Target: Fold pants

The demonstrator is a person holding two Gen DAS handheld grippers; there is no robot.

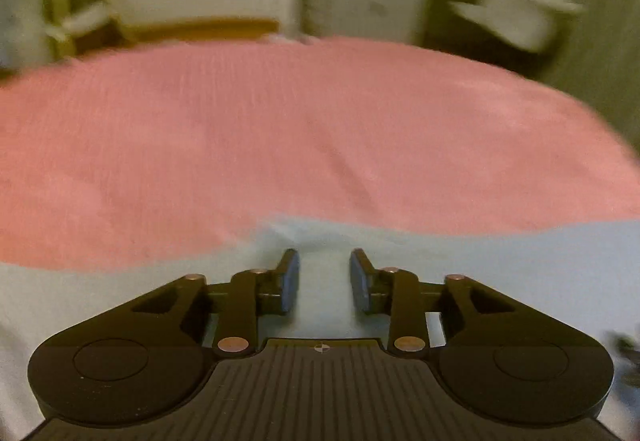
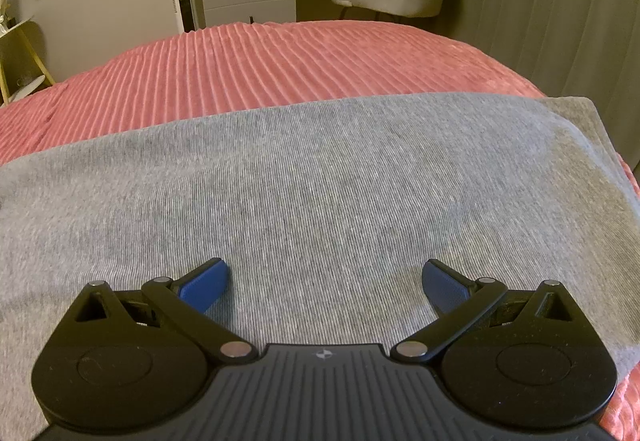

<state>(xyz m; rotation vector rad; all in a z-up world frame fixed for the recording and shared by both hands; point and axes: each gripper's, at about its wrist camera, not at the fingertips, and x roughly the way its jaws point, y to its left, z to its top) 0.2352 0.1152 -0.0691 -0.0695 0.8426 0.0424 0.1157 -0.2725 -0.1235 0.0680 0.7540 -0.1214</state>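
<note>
We're hovering both released tools, left hand-held gripper (image 1: 324,277) and right hand-held gripper (image 2: 325,287), over the pants (image 2: 300,181) lying flat ahead on the bed (image 2: 280,57), folds apparently remaining.

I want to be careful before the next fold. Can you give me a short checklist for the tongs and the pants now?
1. Right tongs open wide: ok.
2. Left tongs open, nothing between them: ok.
3. Pants lie flat on the bedspread: ok.
4. Far edge of the pants straight, no big wrinkles: ok.
5. Left view sharp enough to judge the cloth: not ok, blurred.
6. Tongs touching the cloth: cannot tell.
</note>
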